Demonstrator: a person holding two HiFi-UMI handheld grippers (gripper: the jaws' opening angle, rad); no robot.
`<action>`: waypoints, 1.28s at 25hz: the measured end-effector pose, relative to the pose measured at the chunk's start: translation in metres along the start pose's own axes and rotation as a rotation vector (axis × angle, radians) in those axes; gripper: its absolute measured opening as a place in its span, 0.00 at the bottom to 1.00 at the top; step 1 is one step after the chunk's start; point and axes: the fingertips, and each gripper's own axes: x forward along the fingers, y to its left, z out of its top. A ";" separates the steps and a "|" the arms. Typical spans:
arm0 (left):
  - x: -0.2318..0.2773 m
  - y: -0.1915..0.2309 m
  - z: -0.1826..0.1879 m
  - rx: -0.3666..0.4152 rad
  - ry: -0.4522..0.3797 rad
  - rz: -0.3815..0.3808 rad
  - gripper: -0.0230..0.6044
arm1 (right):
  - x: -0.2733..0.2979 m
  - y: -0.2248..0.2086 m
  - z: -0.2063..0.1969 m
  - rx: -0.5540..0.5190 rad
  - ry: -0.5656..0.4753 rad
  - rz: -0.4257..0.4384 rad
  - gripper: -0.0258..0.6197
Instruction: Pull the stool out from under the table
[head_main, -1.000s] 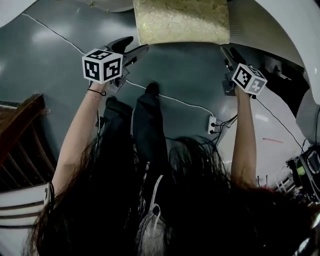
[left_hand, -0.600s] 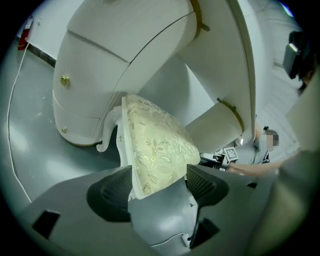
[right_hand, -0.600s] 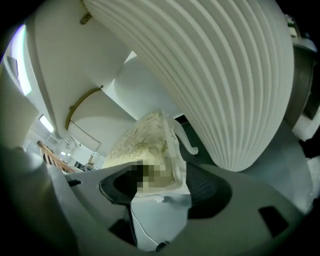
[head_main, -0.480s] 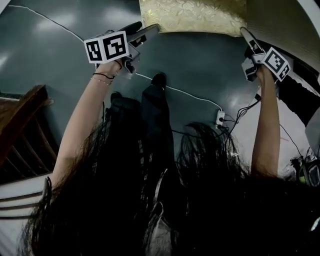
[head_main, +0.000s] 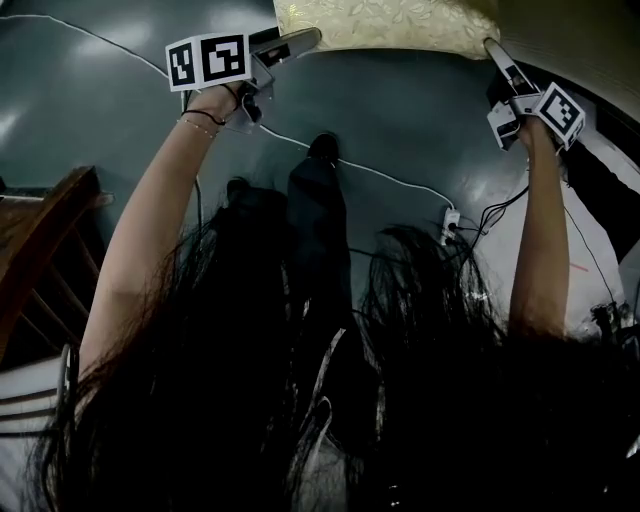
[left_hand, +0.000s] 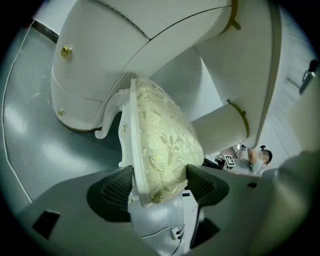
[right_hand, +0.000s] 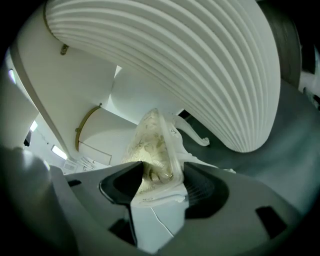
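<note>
Left arm (head_main: 150, 230), right arm (head_main: 537, 230) outstretched toward stool (head_main: 385, 20)

Both arms stretch out over the glossy dark floor (head_main: 100, 110). The left gripper (head_main: 290, 42) has just been spreading its fingers and they straddle the near left corner of the gold-patterned stool (head_main: 385, 22). The right gripper (head_main: 497, 58), its fingers likewise just opened, meets the stool's right corner. A white cable (head_main: 395, 180) snakes across to a power strip (head_main: 450, 222). One dark shoe (head_main: 322, 148) points at the stool, and brown wooden furniture (head_main: 40, 250) stands at the left.
</note>
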 end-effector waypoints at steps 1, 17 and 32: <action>0.002 0.001 0.001 0.003 0.009 0.008 0.57 | 0.000 -0.002 0.000 -0.002 0.008 -0.003 0.45; -0.006 0.004 -0.013 -0.079 -0.064 0.157 0.55 | 0.000 -0.007 -0.015 0.006 0.069 0.015 0.44; -0.015 -0.006 0.005 0.012 -0.099 0.227 0.55 | 0.007 -0.008 -0.012 0.005 0.018 0.045 0.44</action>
